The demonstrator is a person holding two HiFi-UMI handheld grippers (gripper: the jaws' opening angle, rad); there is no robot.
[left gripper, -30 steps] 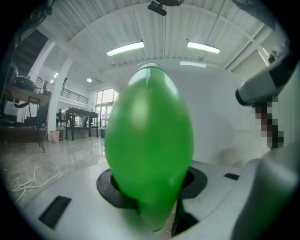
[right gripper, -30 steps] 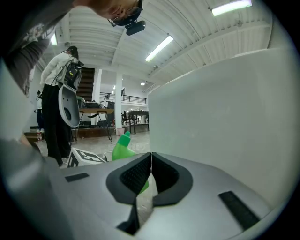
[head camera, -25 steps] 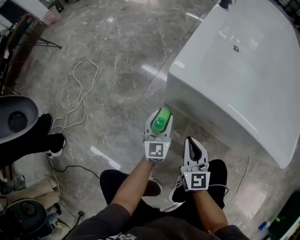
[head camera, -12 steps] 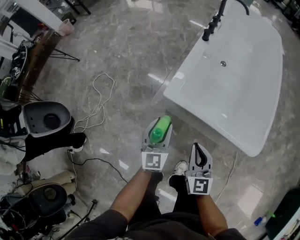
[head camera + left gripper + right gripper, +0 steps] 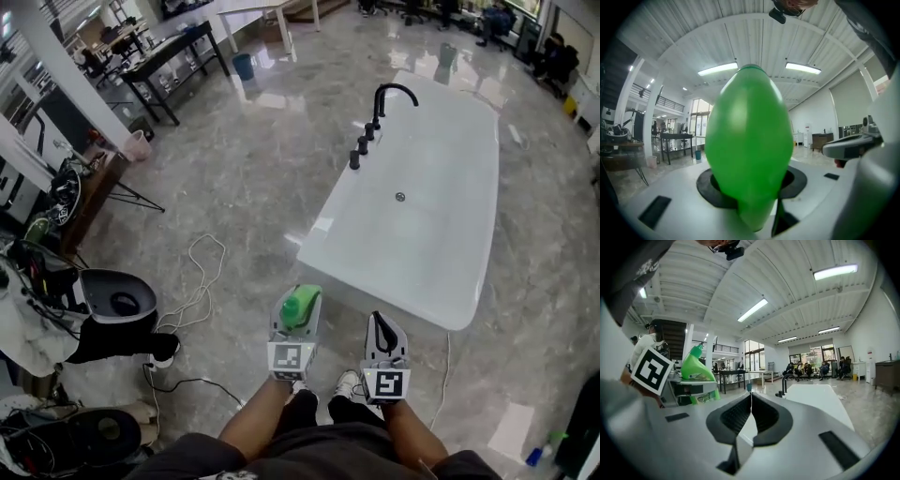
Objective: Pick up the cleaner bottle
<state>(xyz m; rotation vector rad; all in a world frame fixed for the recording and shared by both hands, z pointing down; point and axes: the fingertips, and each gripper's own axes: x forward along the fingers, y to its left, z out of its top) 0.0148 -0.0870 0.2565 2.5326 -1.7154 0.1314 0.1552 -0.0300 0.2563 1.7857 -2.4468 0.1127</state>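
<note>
Your left gripper (image 5: 296,300) is clamped on the green bottle (image 5: 300,307), with the jaws held partway apart by its body. In the left gripper view the bottle (image 5: 749,140) fills the middle of the picture and sits right between the jaws. It is lifted clear of the floor, out ahead of your forearm. Your right gripper (image 5: 379,323) is just beside it at 3 o'clock in the head view. It carries nothing and its jaws are pressed together tip to tip. In the right gripper view (image 5: 751,408) the bottle (image 5: 697,365) shows at 9 o'clock, with its spout upward. From both grippers in the head view, the white bathtub (image 5: 394,305) lies near at 12 to 1 o'clock. Its black faucet (image 5: 380,103) stands on the left rim toward the far end. A white cable (image 5: 202,272) lies looped on the grey marble floor (image 5: 253,159) at 10 o'clock from your left gripper, well apart from it
</note>
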